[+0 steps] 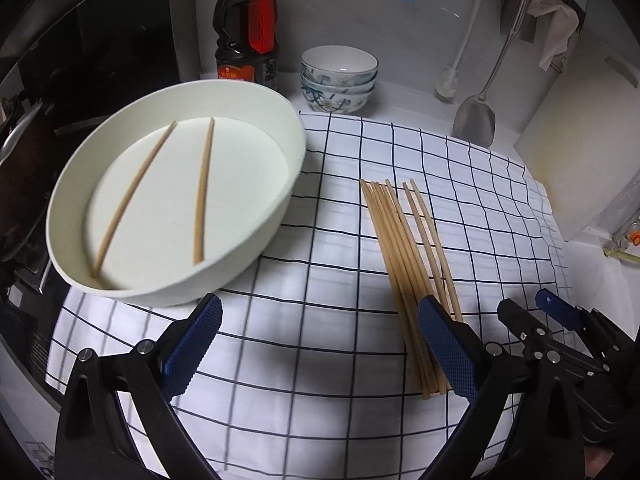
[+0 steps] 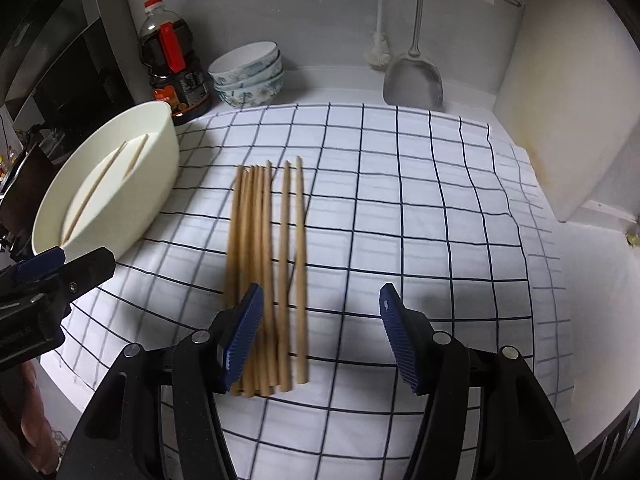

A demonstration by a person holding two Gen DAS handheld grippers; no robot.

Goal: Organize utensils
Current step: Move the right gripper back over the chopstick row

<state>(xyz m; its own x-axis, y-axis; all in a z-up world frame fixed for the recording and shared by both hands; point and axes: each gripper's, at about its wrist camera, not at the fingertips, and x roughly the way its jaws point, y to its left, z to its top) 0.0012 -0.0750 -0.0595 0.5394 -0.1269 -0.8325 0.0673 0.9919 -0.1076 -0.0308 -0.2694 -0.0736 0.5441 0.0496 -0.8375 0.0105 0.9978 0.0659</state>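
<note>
Several wooden chopsticks (image 1: 404,264) lie side by side on a white cloth with a black grid (image 1: 320,240); they also show in the right wrist view (image 2: 268,264). A white oval tub (image 1: 276,216) at the left holds two chopsticks (image 1: 202,196); the tub also shows in the right wrist view (image 2: 156,184). My left gripper (image 1: 320,344) is open and empty, low over the cloth between tub and bundle. My right gripper (image 2: 320,336) is open and empty over the near ends of the bundle, and shows in the left wrist view (image 1: 536,308).
A dark sauce bottle (image 1: 246,28) and stacked patterned bowls (image 1: 338,80) stand at the back. A metal spatula (image 1: 476,120) and a white brush (image 1: 448,80) hang on the wall. A white cutting board (image 1: 576,152) leans at the right. A black stove (image 1: 60,80) lies left.
</note>
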